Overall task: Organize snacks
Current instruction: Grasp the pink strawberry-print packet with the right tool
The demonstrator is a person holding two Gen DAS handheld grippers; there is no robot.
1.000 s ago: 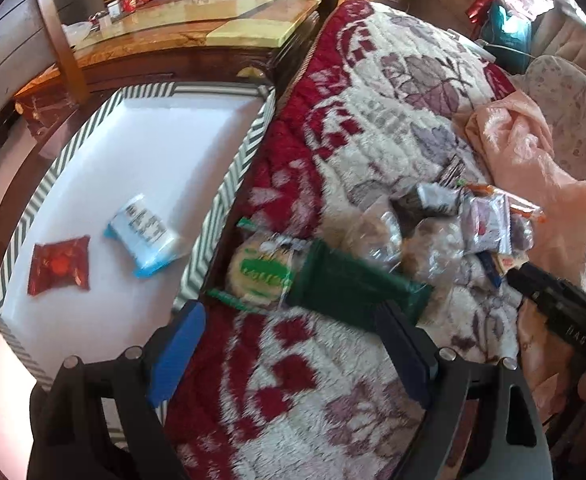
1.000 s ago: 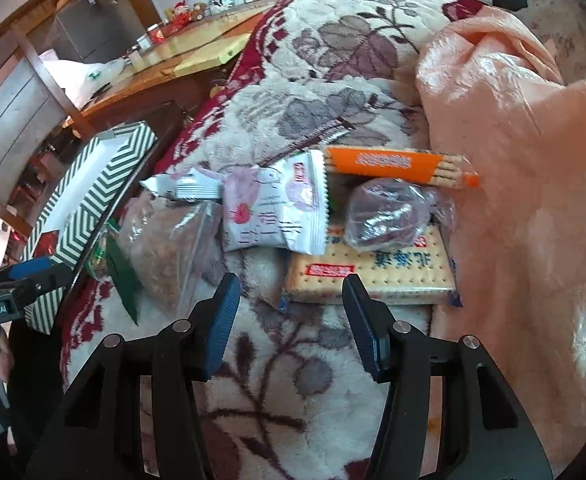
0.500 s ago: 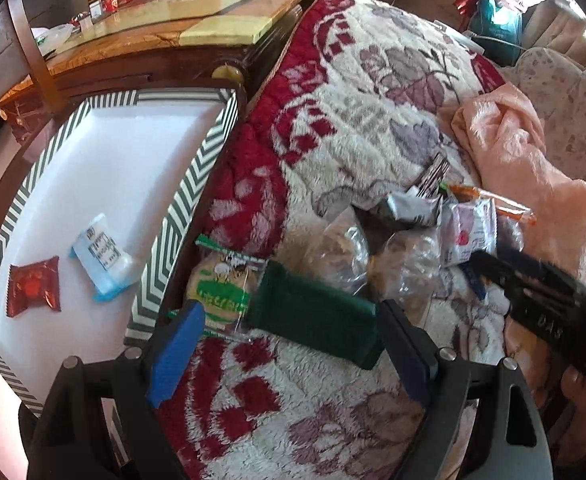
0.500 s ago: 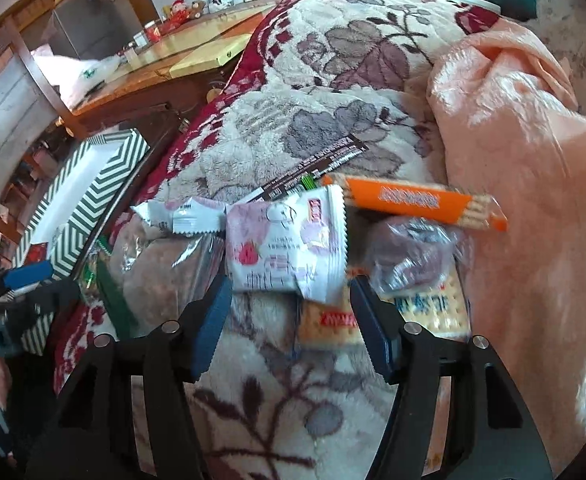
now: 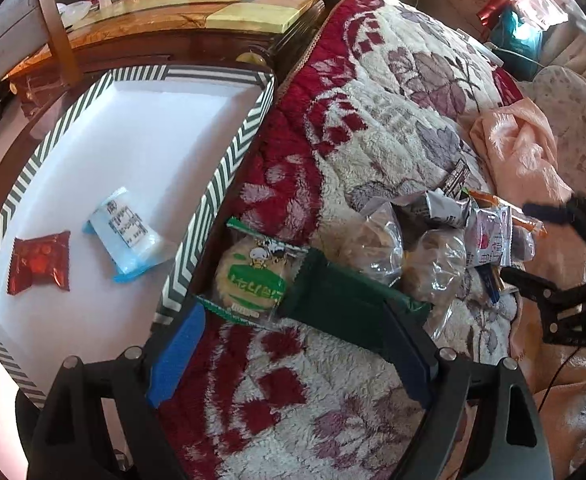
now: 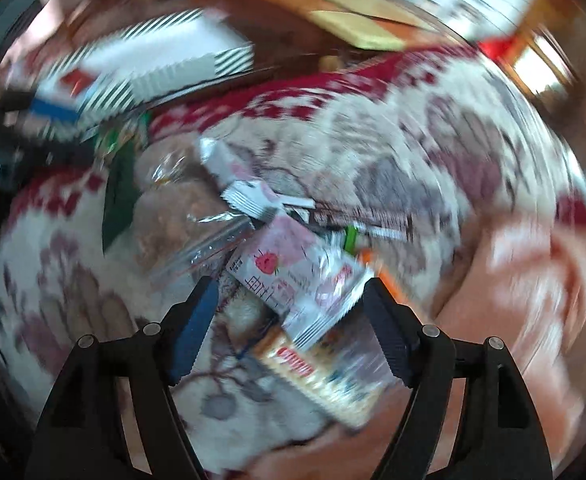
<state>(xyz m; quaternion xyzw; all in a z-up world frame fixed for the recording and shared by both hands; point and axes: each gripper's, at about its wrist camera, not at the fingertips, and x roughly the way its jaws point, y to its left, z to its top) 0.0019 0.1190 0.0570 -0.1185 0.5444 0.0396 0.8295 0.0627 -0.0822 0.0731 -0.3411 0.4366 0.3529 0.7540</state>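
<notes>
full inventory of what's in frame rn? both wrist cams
striped box: 1, green-white chevron rim, white inside, left of the blanket
red packet: 1, red, inside box
blue-white packet: 1, inside box
round cracker pack: 1, green label, blanket edge beside box
dark green pack: 1, right of cracker pack
clear bags: 2, brownish contents, in the pile
pink strawberry packet: 1, pile, ahead of right fingers
orange stick pack: 1, partly hidden
cracker box: 1, under pink packet, blurred
fleece blanket: 1, red-cream floral
peach cloth: 1, right
wooden table: 1, behind
left gripper: open, empty
right gripper: open, empty
</notes>
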